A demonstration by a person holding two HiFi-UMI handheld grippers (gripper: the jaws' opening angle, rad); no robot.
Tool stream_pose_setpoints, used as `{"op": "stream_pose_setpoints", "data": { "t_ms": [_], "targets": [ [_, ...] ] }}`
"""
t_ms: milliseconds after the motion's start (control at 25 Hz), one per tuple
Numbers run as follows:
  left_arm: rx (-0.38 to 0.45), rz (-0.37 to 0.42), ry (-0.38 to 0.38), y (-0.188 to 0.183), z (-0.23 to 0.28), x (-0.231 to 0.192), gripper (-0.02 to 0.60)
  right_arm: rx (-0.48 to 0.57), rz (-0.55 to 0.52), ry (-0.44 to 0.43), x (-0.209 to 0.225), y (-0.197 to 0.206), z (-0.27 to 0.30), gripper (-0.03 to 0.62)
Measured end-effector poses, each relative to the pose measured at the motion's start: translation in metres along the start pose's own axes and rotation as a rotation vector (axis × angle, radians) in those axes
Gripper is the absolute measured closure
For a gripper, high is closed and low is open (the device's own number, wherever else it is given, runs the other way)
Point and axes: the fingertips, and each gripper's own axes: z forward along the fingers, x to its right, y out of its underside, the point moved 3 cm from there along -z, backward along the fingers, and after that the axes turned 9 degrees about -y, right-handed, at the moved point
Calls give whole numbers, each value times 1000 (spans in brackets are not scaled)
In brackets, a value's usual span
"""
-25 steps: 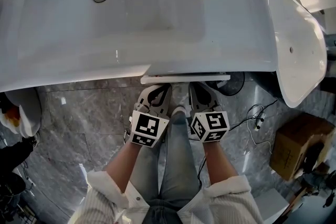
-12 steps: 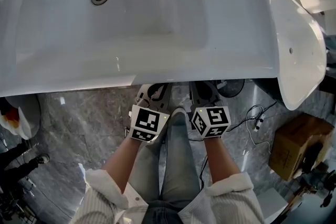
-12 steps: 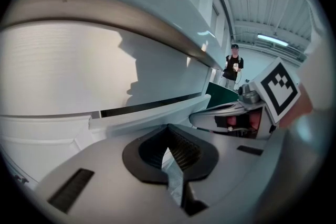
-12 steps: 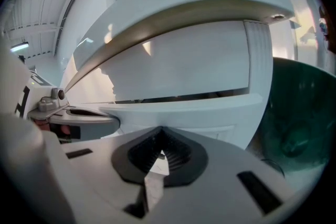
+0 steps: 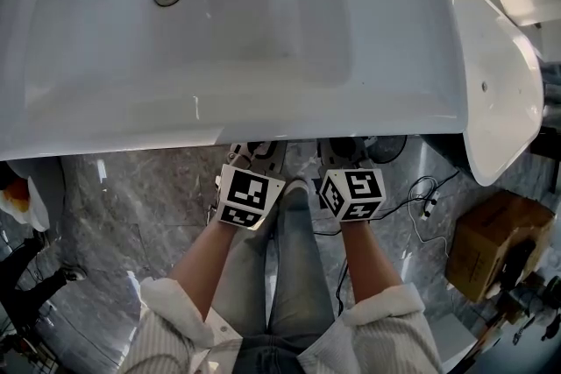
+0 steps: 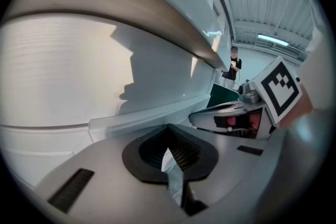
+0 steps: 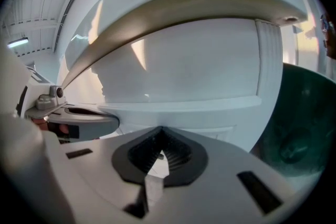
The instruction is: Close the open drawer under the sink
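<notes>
The white sink [image 5: 263, 114] fills the top of the head view, and no drawer shows beyond its front rim. Both grippers sit side by side at that rim, with their tips tucked beneath it. My left gripper [image 5: 256, 155] and right gripper [image 5: 344, 151] each have the jaws closed together with nothing between them. In the left gripper view the white drawer front [image 6: 79, 76] and its ledge [image 6: 147, 115] stand right ahead of the left gripper [image 6: 169, 152]. The right gripper view shows the same white front [image 7: 199, 65] just ahead of the right gripper [image 7: 160, 153].
A second white basin [image 5: 495, 74] stands at the right, with a cardboard box [image 5: 491, 245] and loose cables [image 5: 425, 193] on the grey marble floor [image 5: 140, 206]. The person's legs are below the grippers. A dark green object [image 7: 299, 128] lies right of the cabinet.
The white drawer edge that stuck out below the sink rim a second ago has slid out of sight under it. Both grippers moved forward with it.
</notes>
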Motion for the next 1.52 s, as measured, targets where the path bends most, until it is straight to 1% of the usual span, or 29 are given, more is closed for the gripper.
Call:
{"op": "stream_pose_setpoints", "data": {
  "t_ms": [80, 200, 280, 400, 520, 800, 1000, 1160, 1280, 1520],
  "targets": [
    [-4, 19, 5, -1, 1, 0, 566, -2, 0, 3, 1, 0, 1, 585],
    [-3, 21, -8, -1, 1, 0, 566, -2, -6, -2, 0, 0, 2, 585],
    [-2, 0, -26, -1, 2, 0, 566, 2, -4, -4, 0, 0, 3, 585],
    [-3, -56, -45, 0, 0, 2, 566, 1, 11, -6, 0, 3, 1, 584],
    [-3, -65, -52, -2, -5, 6, 566, 2, 11, -15, -1, 2, -3, 584],
    [36, -111, -92, -15, -25, 24, 566, 26, -17, -48, -11, -8, -26, 583],
    [79, -124, -118, -39, -46, 41, 566, 54, -21, -74, -22, -22, -56, 583],
    [105, -120, -129, -62, -64, 57, 566, 52, -42, -96, -33, -37, -84, 583],
    [122, -112, -130, -82, -79, 66, 566, 67, -59, -123, -44, -56, -106, 583],
    [164, -106, -140, -127, -105, 85, 566, 139, -70, -167, -62, -104, -150, 583]
  ]
}}
